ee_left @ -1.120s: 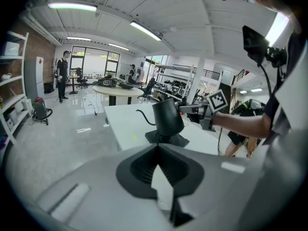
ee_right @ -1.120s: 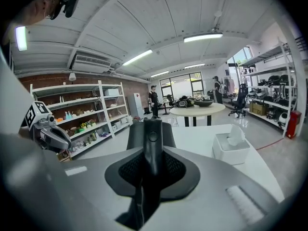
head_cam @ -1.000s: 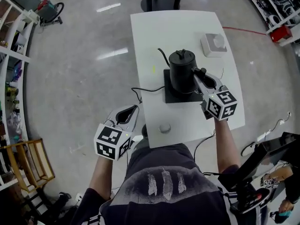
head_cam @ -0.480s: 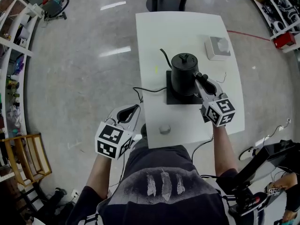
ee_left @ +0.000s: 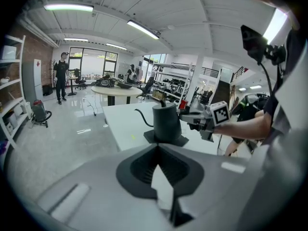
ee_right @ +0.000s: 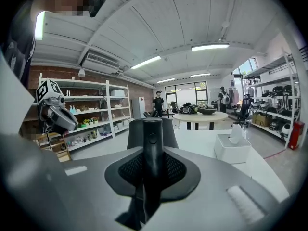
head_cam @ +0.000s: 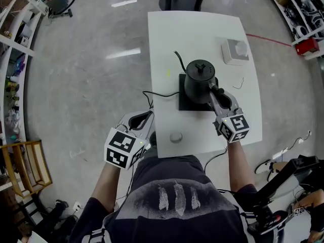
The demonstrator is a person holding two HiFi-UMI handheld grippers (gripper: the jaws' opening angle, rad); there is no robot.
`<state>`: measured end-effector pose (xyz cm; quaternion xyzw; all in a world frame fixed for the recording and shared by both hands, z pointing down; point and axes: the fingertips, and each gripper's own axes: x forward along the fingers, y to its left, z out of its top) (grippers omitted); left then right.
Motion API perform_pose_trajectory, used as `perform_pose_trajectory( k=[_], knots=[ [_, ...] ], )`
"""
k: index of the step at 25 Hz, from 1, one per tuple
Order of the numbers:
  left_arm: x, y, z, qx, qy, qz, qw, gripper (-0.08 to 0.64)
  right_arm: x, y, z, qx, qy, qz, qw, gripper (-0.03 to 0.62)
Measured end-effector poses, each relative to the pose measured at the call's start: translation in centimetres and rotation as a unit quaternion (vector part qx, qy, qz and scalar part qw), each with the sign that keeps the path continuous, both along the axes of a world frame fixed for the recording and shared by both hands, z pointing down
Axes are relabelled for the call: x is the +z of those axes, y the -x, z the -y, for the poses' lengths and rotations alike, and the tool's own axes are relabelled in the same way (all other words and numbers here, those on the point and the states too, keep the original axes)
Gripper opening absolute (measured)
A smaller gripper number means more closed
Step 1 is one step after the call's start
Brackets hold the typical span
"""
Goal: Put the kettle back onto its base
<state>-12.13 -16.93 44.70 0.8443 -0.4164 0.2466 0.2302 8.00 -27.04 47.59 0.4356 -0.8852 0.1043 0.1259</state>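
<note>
I had the right tool (head_cam: 216, 91) clamped narrow on the handle (ee_right: 152, 143) of the kettle (head_cam: 198, 79), gripping from the side to keep it upright. It looked seated, or nearly so, on the black base (head_cam: 183, 105) on the desk (head_cam: 202, 29). The left tool (head_cam: 143, 119) hung beside the desk, jaws together and empty, since I judged one grip enough.

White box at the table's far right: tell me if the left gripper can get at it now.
Probably not directly. The left gripper hangs off the table at its near left, and the kettle, held by the right gripper, stands between it and the white box.
</note>
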Motion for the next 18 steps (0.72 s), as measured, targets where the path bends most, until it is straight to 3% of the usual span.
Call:
perform_pose_trajectory(
  k=[7,18],
  knots=[
    [0.1,-0.1,-0.7,-0.003,0.010,-0.008,0.9999,0.000,0.9,-0.4,-1.7,0.005,-0.005,-0.019,1.000,0.058],
    [0.1,-0.4,-1.4,0.003,0.008,-0.004,1.0000,0.000,4.2,-1.2,-3.8,0.002,0.031,-0.042,0.999,0.069]
  ],
)
